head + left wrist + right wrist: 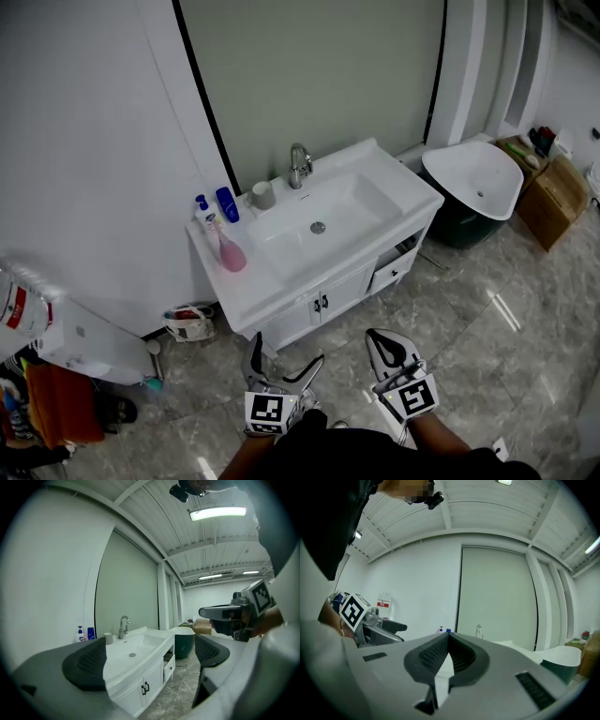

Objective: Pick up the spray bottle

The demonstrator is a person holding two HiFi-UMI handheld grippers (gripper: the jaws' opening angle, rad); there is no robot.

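Note:
The pink spray bottle [231, 252] stands upright on the left end of the white vanity top [246, 292], in front of a white pump bottle [202, 208] and a blue bottle [226, 203]. Both grippers hang low in front of the vanity, well short of the bottle. My left gripper [283, 357] is open with nothing between its pads [87, 663]. To its right, my right gripper [382, 339] is shut and empty, its pads [435, 654] pressed together. The left gripper view looks across the sink [132, 651].
A faucet [298, 165] and a grey cup [262, 195] stand behind the basin. One vanity drawer [394, 269] is partly open. A white tub on a dark base [473, 185] and cardboard boxes [553, 195] stand right. A bag [190, 323] lies on the floor left.

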